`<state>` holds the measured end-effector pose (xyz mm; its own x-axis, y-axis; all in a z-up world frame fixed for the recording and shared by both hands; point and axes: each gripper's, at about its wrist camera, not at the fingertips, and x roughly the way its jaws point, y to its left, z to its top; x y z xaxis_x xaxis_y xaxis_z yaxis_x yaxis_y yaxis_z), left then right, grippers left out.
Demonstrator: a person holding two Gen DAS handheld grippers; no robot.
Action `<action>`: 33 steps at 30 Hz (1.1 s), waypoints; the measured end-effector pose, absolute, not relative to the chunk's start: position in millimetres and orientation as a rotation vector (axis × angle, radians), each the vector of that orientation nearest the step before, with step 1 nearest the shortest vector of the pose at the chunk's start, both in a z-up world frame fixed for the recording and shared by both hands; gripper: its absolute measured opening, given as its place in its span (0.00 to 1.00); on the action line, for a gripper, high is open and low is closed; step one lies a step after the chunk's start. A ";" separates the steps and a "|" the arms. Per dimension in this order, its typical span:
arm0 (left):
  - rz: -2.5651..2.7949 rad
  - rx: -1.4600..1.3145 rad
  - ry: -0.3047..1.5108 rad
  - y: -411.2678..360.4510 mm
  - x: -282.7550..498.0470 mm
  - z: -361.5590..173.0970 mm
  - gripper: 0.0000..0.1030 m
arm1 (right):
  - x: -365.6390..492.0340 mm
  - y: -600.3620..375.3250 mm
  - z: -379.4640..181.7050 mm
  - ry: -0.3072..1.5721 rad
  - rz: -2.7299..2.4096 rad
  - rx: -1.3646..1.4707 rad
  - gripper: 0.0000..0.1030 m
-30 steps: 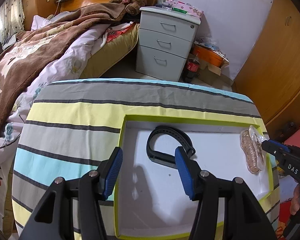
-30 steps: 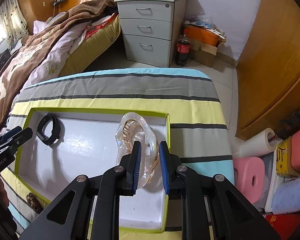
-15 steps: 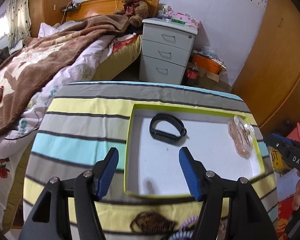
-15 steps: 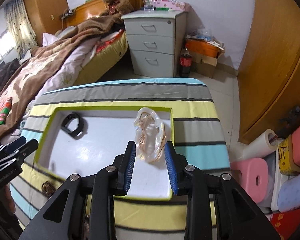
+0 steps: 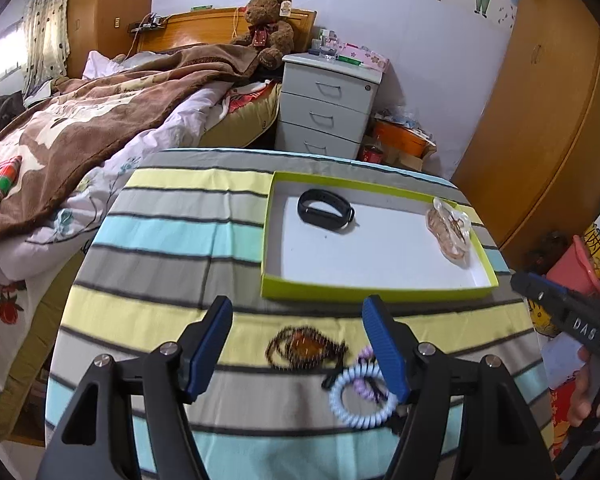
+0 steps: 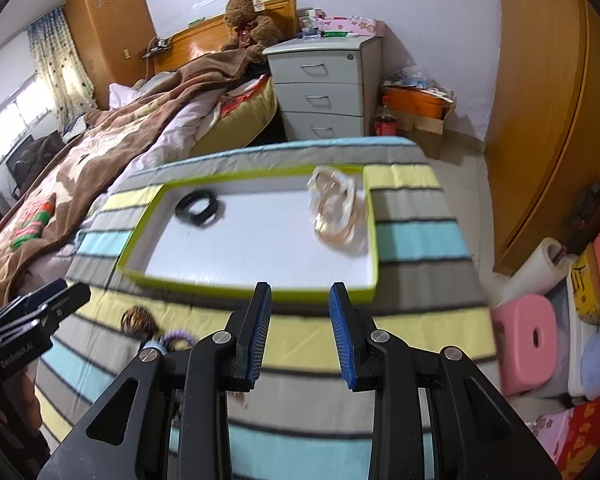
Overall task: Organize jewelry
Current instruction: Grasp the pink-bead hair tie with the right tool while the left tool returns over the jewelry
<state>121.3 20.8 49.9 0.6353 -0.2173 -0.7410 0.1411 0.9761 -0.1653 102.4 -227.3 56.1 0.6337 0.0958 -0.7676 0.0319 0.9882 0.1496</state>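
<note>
On the left, the bed [image 5: 80, 128] with its brown blanket [image 5: 100, 120] runs along the table [image 5: 172, 240], which wears a striped cloth. The left hand-held gripper [image 5: 298, 344] hovers over the near part of the table, its blue fingers [image 5: 212, 344] spread wide with nothing between them; its jaws have just been opening further.

In the left wrist view, below that gap at about 6 o'clock, a brown hair clip [image 5: 306, 346] lies on a yellow stripe, blurred. Just to its right, at 4 o'clock from it, a pale blue coil hair tie [image 5: 360, 400] touches a purple one [image 5: 366, 356] that is partly hidden by the right finger.

Further up, at 12 o'clock from the clip, sits the green-edged tray [image 5: 364, 290] with a white floor. A black wristband [image 5: 326, 210] lies in its far left part. A clear hair claw [image 5: 450, 234] lies against the tray's right wall, well apart from the wristband.

The right hand-held gripper [image 6: 300, 332] hovers over the table just short of the tray's near edge, its jaws partly apart and empty, having opened off the claw in the last second. At the right edge of the left wrist view, part of a hand [image 5: 584, 396] grips its handle.
</note>
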 end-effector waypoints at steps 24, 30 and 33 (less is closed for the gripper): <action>-0.200 -0.212 0.842 70.8 60.0 14.4 0.77 | 57.3 -153.4 -18.4 0.952 0.354 0.120 0.42; -0.209 -0.217 0.844 73.4 58.6 12.0 0.77 | 55.2 -140.1 -23.5 0.942 0.376 0.071 0.46; -0.205 -0.220 0.846 75.7 58.4 10.9 0.77 | 54.4 -135.0 -23.2 0.932 0.372 0.035 0.46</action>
<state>58.4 75.7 10.9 0.6462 -0.2654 -0.7155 0.0917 0.9578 -0.2725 54.4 -135.0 -23.2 0.5375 0.3274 -0.7771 -0.2972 0.9360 0.1888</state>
